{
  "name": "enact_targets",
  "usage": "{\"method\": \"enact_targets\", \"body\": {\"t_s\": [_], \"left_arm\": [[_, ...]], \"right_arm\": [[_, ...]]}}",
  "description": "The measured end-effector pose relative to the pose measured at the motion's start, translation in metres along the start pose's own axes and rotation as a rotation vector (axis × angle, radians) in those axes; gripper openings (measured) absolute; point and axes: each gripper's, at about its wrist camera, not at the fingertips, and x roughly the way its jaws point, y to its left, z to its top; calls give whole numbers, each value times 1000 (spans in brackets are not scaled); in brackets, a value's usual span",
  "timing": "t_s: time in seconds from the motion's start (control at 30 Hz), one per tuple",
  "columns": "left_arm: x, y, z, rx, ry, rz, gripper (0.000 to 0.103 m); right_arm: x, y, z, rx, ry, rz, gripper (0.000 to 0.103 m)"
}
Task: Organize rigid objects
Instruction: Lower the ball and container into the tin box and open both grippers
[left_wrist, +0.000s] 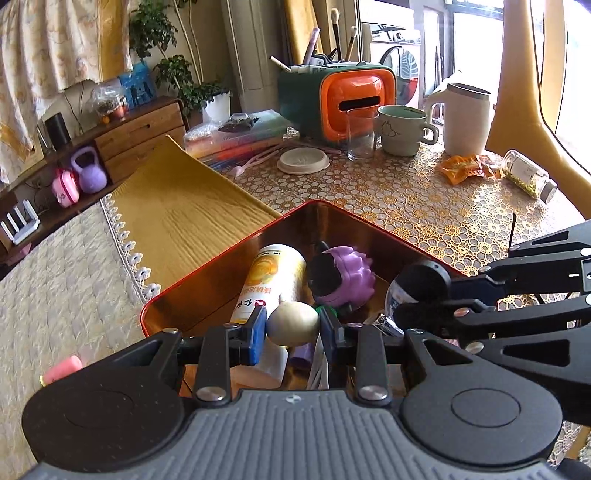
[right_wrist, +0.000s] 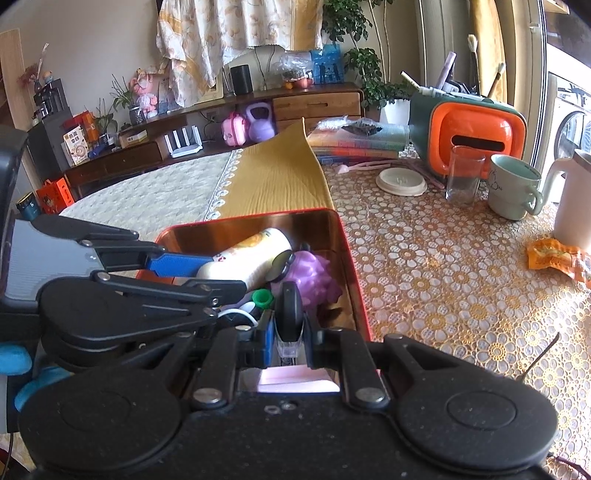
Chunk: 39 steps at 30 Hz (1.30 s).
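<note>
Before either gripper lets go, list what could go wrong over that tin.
1. The left gripper pinches a smooth cream egg-shaped piece; it could slip and roll.
2. The right gripper holds a black-capped bottle right beside the left one; they may collide.
3. The red tin is crowded with a white bottle and a purple toy; a dropped item might bounce out.

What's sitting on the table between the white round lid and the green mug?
A clear drinking glass stands between the white round lid and the green mug, in front of the orange box. Both wrist views show it.
</note>
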Motion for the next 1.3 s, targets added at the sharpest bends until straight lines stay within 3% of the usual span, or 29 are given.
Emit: {"method": "enact_targets", "body": {"t_s": [0.5, 0.57, 0.63, 0.7, 1.3], "left_arm": [[-5, -1, -4, -21, 6, 13, 31], [-8, 0, -5, -29, 4, 13, 38], [-13, 2, -6, -41, -8, 14, 53], [-19, 4, -7, -52, -21, 10, 57], [-78, 19, -17, -93, -59, -8, 58]], "right_arm": [[-6, -3, -4, 31, -5, -11, 28], [-8, -3, -4, 29, -10, -17, 29], [-10, -2, -5, 28, -12, -28, 30], [-13, -3, -5, 33, -15, -31, 32], [-55, 26, -4, -2, -65, -22, 49]]}}
